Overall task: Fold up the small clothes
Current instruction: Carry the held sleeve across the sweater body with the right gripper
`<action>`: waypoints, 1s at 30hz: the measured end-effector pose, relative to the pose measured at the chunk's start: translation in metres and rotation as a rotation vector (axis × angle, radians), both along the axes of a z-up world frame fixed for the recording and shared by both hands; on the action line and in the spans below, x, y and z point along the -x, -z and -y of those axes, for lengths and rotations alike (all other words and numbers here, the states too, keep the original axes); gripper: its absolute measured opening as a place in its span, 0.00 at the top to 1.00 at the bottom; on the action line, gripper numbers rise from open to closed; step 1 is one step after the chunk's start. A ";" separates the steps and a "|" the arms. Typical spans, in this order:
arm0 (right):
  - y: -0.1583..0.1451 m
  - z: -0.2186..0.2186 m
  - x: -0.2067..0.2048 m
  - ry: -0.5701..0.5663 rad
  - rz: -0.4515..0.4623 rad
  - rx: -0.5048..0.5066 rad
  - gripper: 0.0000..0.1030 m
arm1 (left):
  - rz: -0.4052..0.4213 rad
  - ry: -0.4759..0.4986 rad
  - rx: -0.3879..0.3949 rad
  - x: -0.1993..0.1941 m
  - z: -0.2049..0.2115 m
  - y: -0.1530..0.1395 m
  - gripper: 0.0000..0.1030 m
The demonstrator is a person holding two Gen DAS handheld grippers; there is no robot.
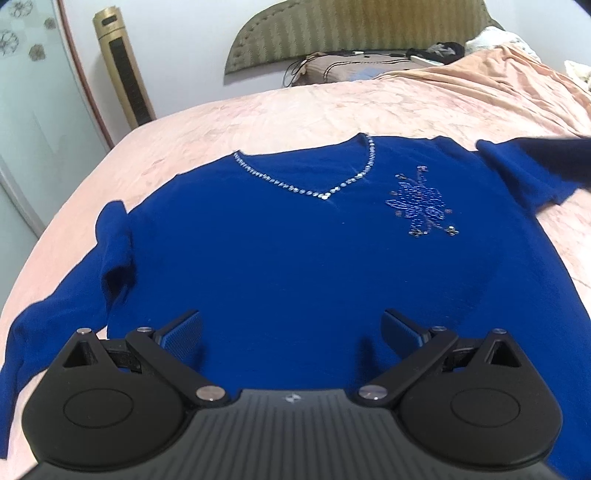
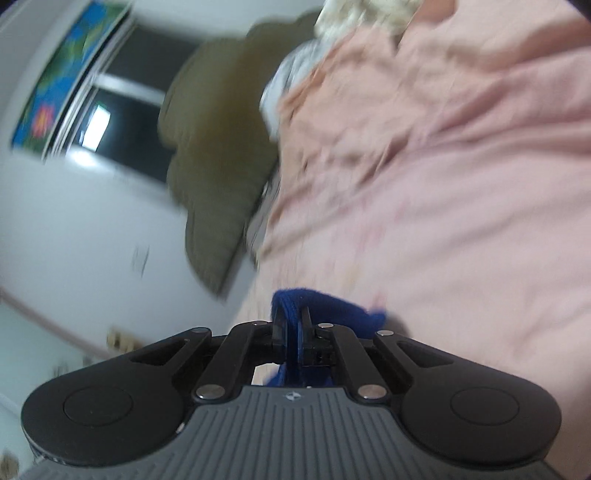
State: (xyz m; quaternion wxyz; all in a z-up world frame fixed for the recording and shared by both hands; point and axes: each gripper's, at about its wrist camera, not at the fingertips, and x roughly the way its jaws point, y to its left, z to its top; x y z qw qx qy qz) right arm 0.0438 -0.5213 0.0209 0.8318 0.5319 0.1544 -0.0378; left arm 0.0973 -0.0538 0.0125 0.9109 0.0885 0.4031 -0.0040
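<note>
A blue sweater is seen spread face up on a pink bedspread, its beaded neckline turned toward the headboard, apparently laid flat so that folding can begin. The left gripper is held low over the hem with its jaws wide apart and nothing between them, presumably kept ready to pin or take the lower edge. One sleeve is left bunched at the sweater's side. The other sleeve is clamped between the closed jaws of the right gripper, a fold of blue cloth standing out above the fingertips; it is judged to be lifted for folding across the body. The right view is blurred. No containers are shown; only a tower fan is visible beside the bed.
</note>
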 end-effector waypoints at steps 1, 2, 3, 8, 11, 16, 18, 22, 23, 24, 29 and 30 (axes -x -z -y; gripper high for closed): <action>-0.002 0.008 0.002 0.043 0.005 -0.016 0.92 | -0.003 -0.007 0.006 -0.002 -0.003 0.000 0.00; -0.003 0.015 0.005 0.081 0.009 -0.028 0.92 | -0.005 -0.013 0.012 -0.003 -0.005 0.000 0.00; -0.004 0.019 0.006 0.115 0.011 -0.039 0.92 | -0.006 -0.020 0.019 -0.004 -0.007 0.000 0.00; -0.008 0.009 0.002 0.128 0.036 -0.072 0.92 | -0.002 -0.039 0.058 -0.009 -0.020 -0.003 0.00; -0.014 -0.036 -0.021 -0.006 0.023 -0.062 0.92 | 0.001 -0.059 0.055 -0.013 -0.027 -0.005 0.00; -0.022 -0.125 -0.051 -0.243 0.038 -0.069 0.92 | 0.007 -0.067 0.050 -0.014 -0.035 -0.006 0.00; -0.025 -0.157 -0.065 -0.321 0.040 -0.076 0.92 | 0.015 -0.065 0.030 -0.013 -0.036 -0.006 0.00; -0.033 -0.209 -0.088 -0.437 0.043 -0.088 0.92 | 0.024 -0.073 0.005 -0.010 -0.043 -0.005 0.00; -0.035 -0.220 -0.095 -0.457 0.041 -0.091 0.92 | 0.021 -0.076 0.009 -0.010 -0.046 -0.005 0.00; -0.037 -0.230 -0.102 -0.477 0.038 -0.095 0.92 | 0.019 -0.079 0.016 -0.011 -0.050 -0.005 0.00; -0.051 -0.283 -0.132 -0.577 0.035 -0.085 0.92 | 0.035 -0.107 0.007 -0.007 -0.066 -0.005 0.00; -0.052 -0.293 -0.137 -0.593 0.032 -0.092 0.92 | 0.043 -0.109 0.004 -0.006 -0.070 -0.006 0.00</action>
